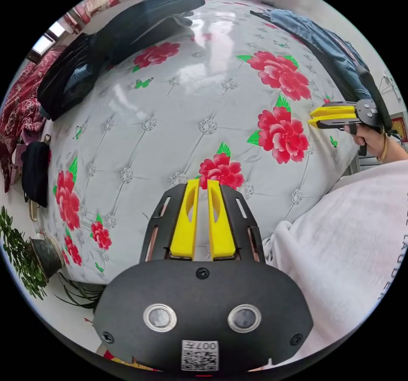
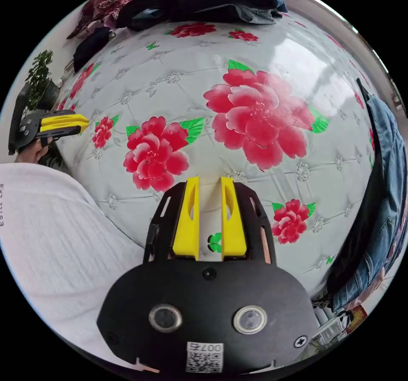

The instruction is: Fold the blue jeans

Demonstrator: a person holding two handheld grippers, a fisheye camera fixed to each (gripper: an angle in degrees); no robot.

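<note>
The blue jeans (image 1: 327, 45) lie crumpled along the far right edge of a bed (image 1: 187, 100) covered in glossy white with red flowers; in the right gripper view the jeans (image 2: 389, 173) hang at the right rim. My left gripper (image 1: 203, 184) hovers over the bed's near edge, its yellow jaws a narrow gap apart with nothing between them. It also appears as the left gripper (image 2: 85, 122) in a hand at the left. My right gripper (image 2: 210, 181) is slightly open and empty above the cover (image 2: 178, 79). A hand holds the right gripper (image 1: 312, 117) just short of the jeans.
A pile of dark clothes (image 1: 127, 28) lies across the bed's far corner, seen again as dark clothes (image 2: 204, 1). A black bag (image 1: 36, 173) and a potted plant (image 1: 29, 253) stand beside the bed. The person's white top (image 1: 352, 249) is close to both grippers.
</note>
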